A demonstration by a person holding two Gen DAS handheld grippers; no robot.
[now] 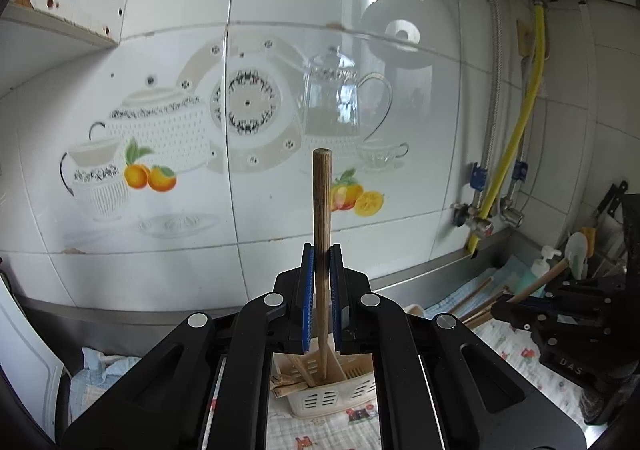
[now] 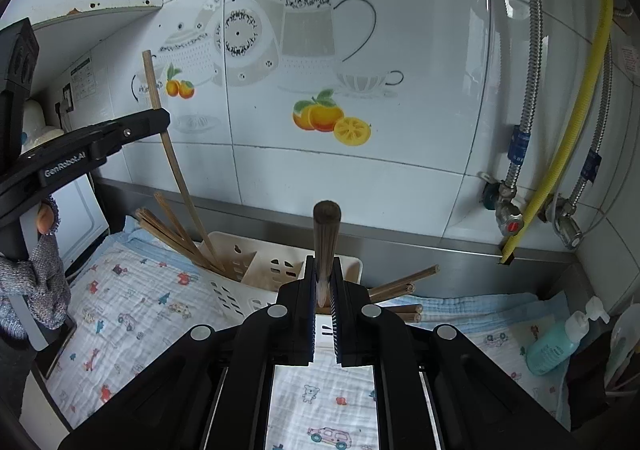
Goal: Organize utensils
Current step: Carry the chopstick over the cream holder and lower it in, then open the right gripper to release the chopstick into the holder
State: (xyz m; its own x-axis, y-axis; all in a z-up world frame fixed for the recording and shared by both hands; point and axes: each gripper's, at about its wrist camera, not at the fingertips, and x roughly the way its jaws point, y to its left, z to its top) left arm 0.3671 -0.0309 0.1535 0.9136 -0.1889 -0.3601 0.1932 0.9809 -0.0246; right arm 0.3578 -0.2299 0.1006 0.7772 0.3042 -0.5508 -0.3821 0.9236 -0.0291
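Your tabletop (image 2: 472, 254) runs along the tiled wall (image 2: 400, 50) and is covered by a printed cloth (image 2: 128, 314), and on that cloth sits the cream utensil caddy (image 2: 256, 270), slotted and divided into compartments. Its left compartment already holds a leaning bunch of chopsticks (image 2: 168, 230), while more loose chopsticks (image 2: 404, 290) lie on the cloth just to the right of the caddy. Your left tongs (image 1: 321, 274) are clamped on one long chopstick (image 1: 322, 202), held nearly upright with its lower end down inside the caddy's left compartment, among the others. Your right tongs (image 2: 323, 282) are closed on a second, darker chopstick (image 2: 326, 234), its butt end pointing up toward the wall; its lower part is hidden behind the fingers, so you cannot tell how near the caddy it is. My judgement is that the risk sits with the left stick: release it while it stands this tall and it may tip against the bunch and lever the light caddy over, or slide out over the rim. On the right, a narrow pinch near one end may let the stick swivel as you lower it and catch the divider.
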